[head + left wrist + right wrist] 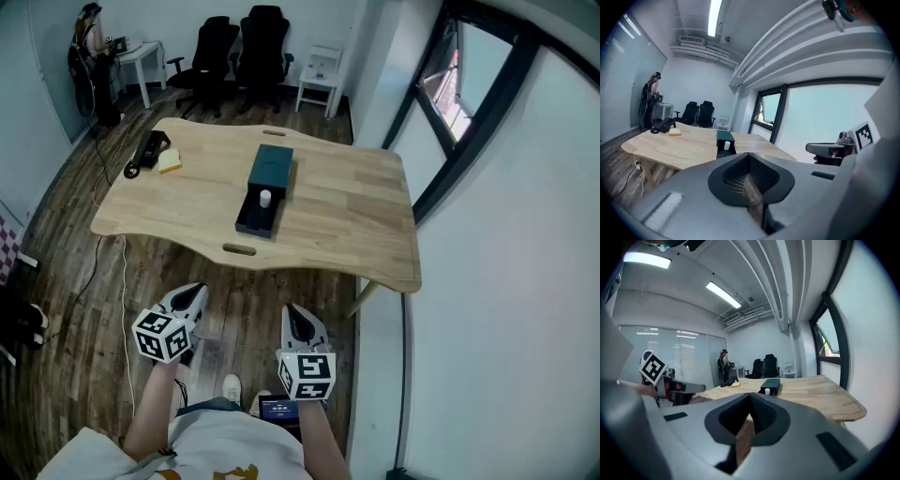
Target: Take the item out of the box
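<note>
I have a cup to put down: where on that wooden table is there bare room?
The widest bare patch is the right half of the table, between the box and the window-side edge. Another lies between the box and the left near edge. The far left corner is crowded by a black device and a yellow pad.

Bright, even, cool light in all three views. Comes from the long ceiling lamps (712, 18) and as daylight through the window (448, 89) at the right. Lamps burnt out to plain white, with a little glare around. Only soft, weak shadows below the table (356, 216). Strong fisheye bending of straight lines near the edges; dark round corners in both gripper views. Closest foreground a bit soft, far room reasonably sharp.
</note>
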`<state>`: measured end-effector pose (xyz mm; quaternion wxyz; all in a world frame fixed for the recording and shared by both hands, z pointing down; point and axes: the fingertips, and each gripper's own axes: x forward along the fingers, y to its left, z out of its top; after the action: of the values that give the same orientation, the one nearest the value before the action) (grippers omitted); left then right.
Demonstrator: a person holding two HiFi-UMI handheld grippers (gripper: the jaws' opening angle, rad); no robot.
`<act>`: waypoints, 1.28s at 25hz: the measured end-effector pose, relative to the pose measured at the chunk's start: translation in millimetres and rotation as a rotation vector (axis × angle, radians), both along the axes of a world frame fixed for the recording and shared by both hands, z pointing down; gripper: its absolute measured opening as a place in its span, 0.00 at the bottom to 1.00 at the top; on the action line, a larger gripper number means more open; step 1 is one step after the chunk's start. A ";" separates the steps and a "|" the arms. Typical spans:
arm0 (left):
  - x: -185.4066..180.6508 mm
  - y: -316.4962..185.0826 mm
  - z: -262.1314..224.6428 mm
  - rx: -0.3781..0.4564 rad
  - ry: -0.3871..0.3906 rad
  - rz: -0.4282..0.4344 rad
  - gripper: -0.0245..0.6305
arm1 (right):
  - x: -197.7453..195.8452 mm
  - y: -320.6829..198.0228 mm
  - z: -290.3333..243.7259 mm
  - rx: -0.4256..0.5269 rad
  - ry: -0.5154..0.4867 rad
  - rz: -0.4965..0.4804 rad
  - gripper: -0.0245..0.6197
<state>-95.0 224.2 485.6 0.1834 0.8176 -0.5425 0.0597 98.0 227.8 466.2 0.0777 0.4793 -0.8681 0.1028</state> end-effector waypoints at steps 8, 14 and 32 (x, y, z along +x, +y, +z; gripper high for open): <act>9.7 9.4 6.9 -0.018 0.034 0.021 0.04 | 5.0 7.5 3.6 -0.014 -0.007 -0.006 0.05; 17.1 12.2 2.1 -0.021 0.091 0.028 0.04 | 22.6 1.6 0.2 -0.003 -0.033 0.056 0.05; 18.5 -166.4 25.6 -0.012 0.079 0.050 0.04 | 23.0 -168.8 34.3 -0.044 0.001 0.084 0.05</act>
<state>-76.4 57.8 511.3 0.2077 0.8316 -0.5138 0.0353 121.0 59.0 500.5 0.0840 0.5134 -0.8449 0.1248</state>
